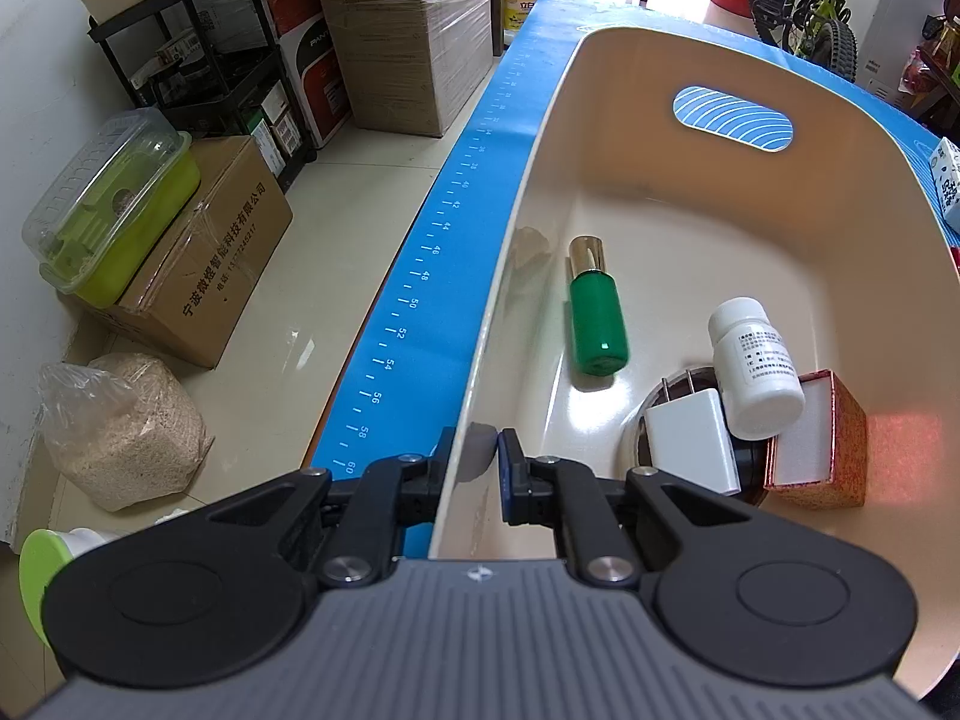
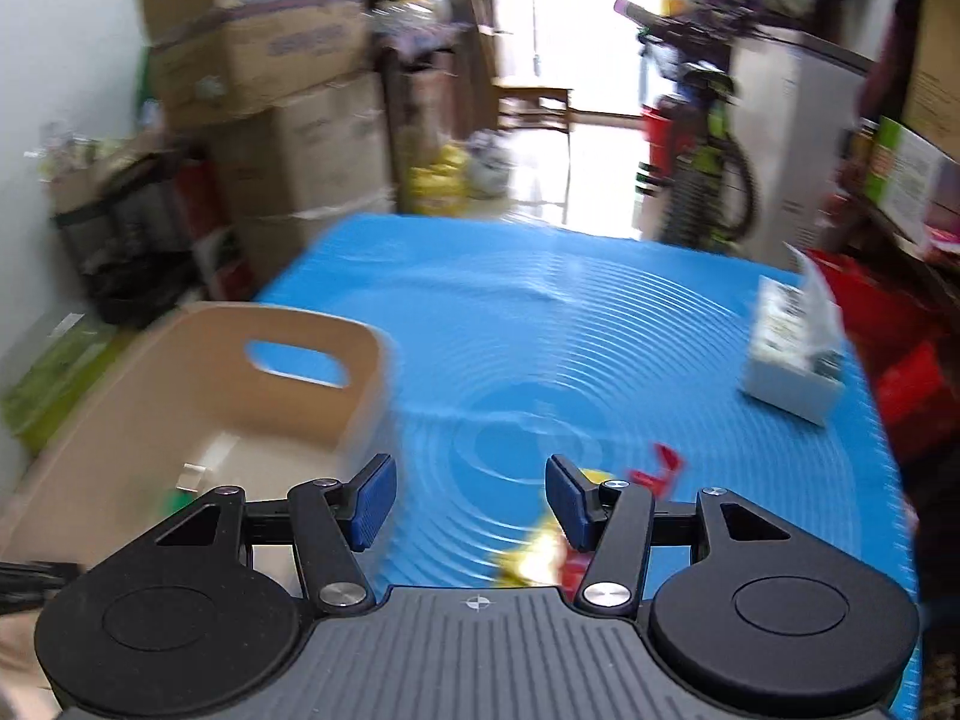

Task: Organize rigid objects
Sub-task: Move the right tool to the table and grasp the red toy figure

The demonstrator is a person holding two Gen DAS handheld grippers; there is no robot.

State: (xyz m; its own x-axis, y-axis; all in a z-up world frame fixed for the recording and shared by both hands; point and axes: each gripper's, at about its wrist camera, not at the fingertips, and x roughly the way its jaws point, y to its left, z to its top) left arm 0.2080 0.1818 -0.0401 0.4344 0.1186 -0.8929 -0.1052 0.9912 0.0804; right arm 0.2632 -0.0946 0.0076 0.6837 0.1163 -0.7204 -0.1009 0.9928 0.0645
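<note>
Bin [image 1: 750, 192] wall is clamped by the left tool [image 1: 474, 456], so tipping could be caused by a pull, while the right tool [image 2: 471, 498] is held spread and empty.

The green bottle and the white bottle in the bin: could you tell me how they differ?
The green bottle has a shiny gold cap; the white bottle has a white cap and a printed label. The green bottle lies alone on the bin floor; the white one is propped on a white charger and a red box. Both lie on their sides.

Left fingers [image 1: 477, 462] pinched, right fingers [image 2: 375, 498] apart.
</note>
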